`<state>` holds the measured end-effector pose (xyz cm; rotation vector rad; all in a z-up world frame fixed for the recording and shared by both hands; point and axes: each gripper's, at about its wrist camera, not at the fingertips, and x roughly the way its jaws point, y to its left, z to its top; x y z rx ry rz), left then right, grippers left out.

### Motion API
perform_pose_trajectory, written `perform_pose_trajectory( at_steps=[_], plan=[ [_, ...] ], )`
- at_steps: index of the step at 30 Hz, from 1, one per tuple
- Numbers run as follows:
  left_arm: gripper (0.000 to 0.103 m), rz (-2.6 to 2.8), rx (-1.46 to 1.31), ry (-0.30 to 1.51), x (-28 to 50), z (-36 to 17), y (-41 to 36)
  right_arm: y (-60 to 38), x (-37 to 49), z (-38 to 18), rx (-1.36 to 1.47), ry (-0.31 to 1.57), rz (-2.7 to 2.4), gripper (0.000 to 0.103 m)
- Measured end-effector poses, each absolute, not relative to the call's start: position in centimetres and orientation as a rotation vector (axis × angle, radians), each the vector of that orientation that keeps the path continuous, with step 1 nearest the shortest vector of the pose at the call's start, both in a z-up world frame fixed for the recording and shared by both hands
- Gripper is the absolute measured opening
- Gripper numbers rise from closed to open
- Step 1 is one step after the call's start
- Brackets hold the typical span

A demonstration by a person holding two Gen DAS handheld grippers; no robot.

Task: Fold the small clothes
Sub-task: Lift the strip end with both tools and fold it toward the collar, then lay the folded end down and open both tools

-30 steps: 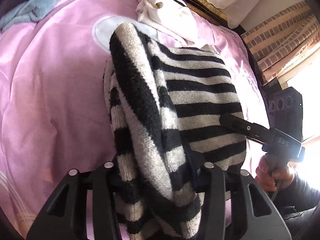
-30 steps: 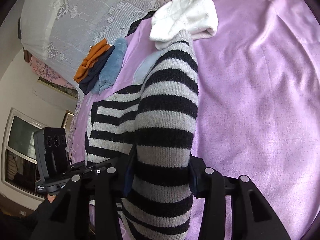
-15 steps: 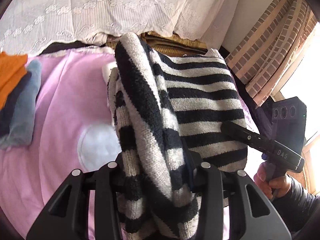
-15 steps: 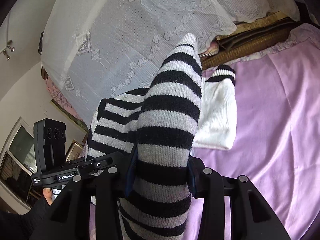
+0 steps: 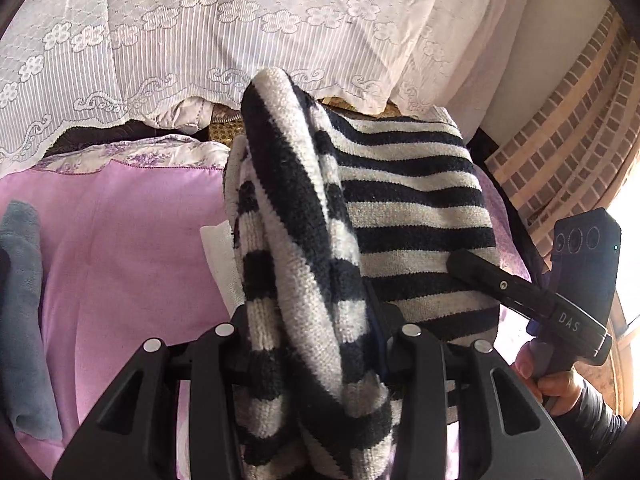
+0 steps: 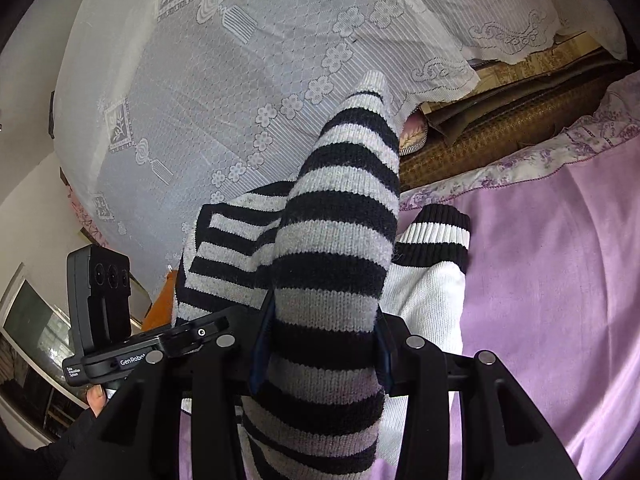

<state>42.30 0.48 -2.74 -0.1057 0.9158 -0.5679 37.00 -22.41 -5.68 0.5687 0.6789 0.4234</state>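
A black-and-white striped knit sweater (image 5: 404, 208) hangs in the air above the pink bed, held on both sides. My left gripper (image 5: 312, 320) is shut on a bunched fold of it. My right gripper (image 6: 320, 320) is shut on another striped fold (image 6: 336, 240). In the left wrist view the right gripper (image 5: 520, 292) shows at the sweater's right edge. In the right wrist view the left gripper (image 6: 160, 344) shows at the lower left. The fingertips are hidden by the knit.
The pink bedsheet (image 5: 120, 240) lies below. A white sweater with a black-striped cuff (image 6: 432, 280) lies on the pink sheet (image 6: 560, 280). Blue clothes (image 5: 20, 300) lie at the left. A white lace curtain (image 5: 200, 40) hangs behind, with a brick wall (image 5: 568, 120) to the right.
Both grippers have lifted the striped sweater up off the bed. The views have tilted from the sheet up toward the lace curtain.
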Motion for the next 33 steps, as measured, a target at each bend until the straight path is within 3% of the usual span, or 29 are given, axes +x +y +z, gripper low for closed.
perform_pose_trajectory(
  at_steps=[10,13,15,23,26,28,33],
  plan=[
    [0.043,-0.531,-0.1,1.003,44.8,-9.1,0.5,-22.4,40.1,-11.9,0.596,0.789,0.383,0.043],
    [0.055,-0.528,-0.093,0.997,45.1,-9.7,0.6,-22.8,40.3,-12.9,0.605,0.784,0.368,0.047],
    [0.071,-0.493,-0.074,0.99,45.2,-10.2,0.7,-22.9,40.6,-13.2,0.608,0.794,0.366,0.048],
    [0.069,-0.483,-0.132,0.963,44.1,-8.4,2.3,-23.5,40.1,-12.2,0.608,0.796,0.329,0.054],
    [0.069,-0.458,-0.129,0.895,42.9,-5.8,3.6,-23.9,39.0,-10.2,0.575,0.736,0.299,0.048],
    [0.07,-0.419,-0.123,0.865,42.6,-4.7,4.5,-23.8,38.2,-8.4,0.534,0.684,0.289,0.038],
    [0.07,-0.331,-0.071,0.905,43.5,-5.8,4.5,-21.3,38.4,-6.0,0.38,0.652,0.3,0.029]
  ],
)
